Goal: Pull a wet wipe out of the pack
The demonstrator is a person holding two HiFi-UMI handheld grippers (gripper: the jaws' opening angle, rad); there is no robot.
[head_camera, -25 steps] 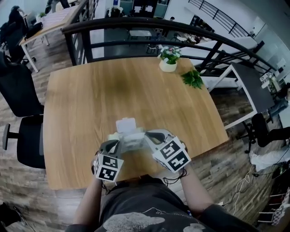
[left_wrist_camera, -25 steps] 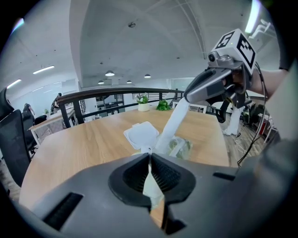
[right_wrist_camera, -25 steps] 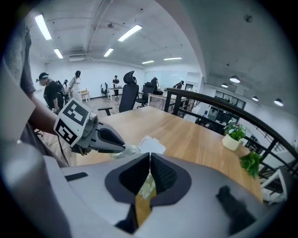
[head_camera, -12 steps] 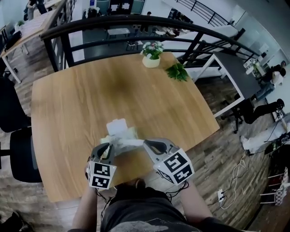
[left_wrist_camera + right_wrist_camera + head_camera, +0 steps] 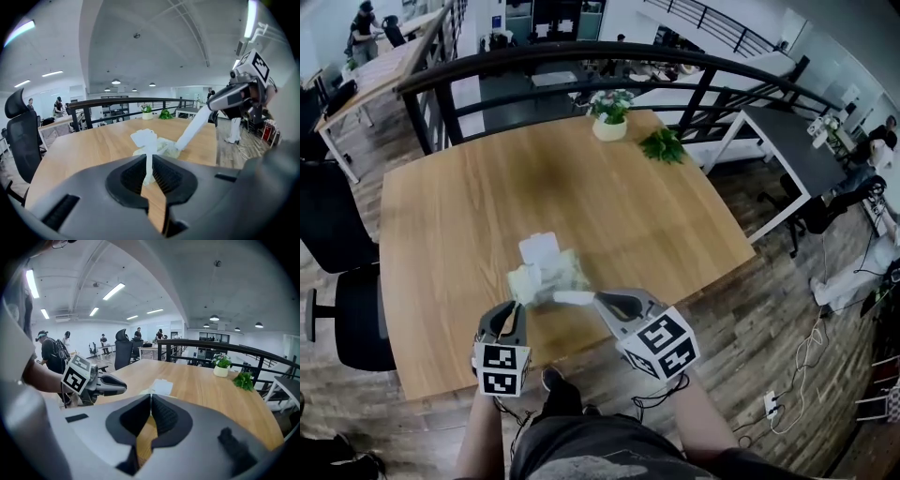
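Both hands have drawn back toward me and apart since a second ago. Left gripper (image 5: 516,307) pinched tight on thin edge of pack (image 5: 547,278), anchoring it. Right gripper (image 5: 597,300) clamped on wet wipe (image 5: 573,298), now stretched in strip from pack's opening; lid flap (image 5: 538,248) stands up. Pack near front of table (image 5: 628,206). Judgement: wipe partly out, tail still inside, so longer pull needed while left holds firm.

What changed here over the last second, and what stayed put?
The right tool drew away from the pack, toward the person, stretching the wet wipe further out of it. The left tool also backed off, still clamped on the pack's edge. Nothing was let go. The lid stays open.
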